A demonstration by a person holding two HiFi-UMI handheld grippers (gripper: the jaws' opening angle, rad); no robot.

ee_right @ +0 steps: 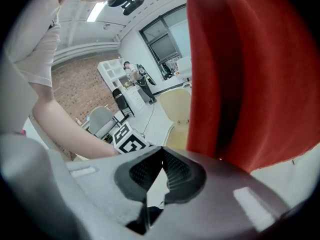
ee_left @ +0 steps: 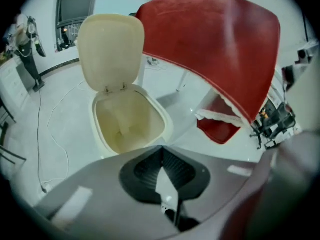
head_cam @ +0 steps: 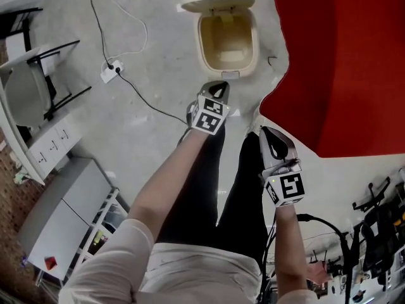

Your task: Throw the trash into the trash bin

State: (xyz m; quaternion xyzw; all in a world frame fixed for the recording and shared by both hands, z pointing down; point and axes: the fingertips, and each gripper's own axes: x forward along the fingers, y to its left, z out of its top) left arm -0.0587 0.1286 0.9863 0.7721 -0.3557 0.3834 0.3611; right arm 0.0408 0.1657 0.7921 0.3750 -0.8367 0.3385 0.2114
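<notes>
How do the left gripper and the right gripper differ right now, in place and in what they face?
The left gripper sits closer to the open trash bin, tips near its front rim; the right gripper hangs farther back, beside the red cloth. The left gripper faces into the trash bin; the right gripper faces mostly the red cloth. Both have jaws shut, nothing between.

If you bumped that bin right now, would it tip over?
It would probably slide or wobble. The bin looks like thin plastic and seems empty, so it is likely light. Its raised lid puts weight at the back, so it may tip that way. The smooth floor could let it skid.
</notes>
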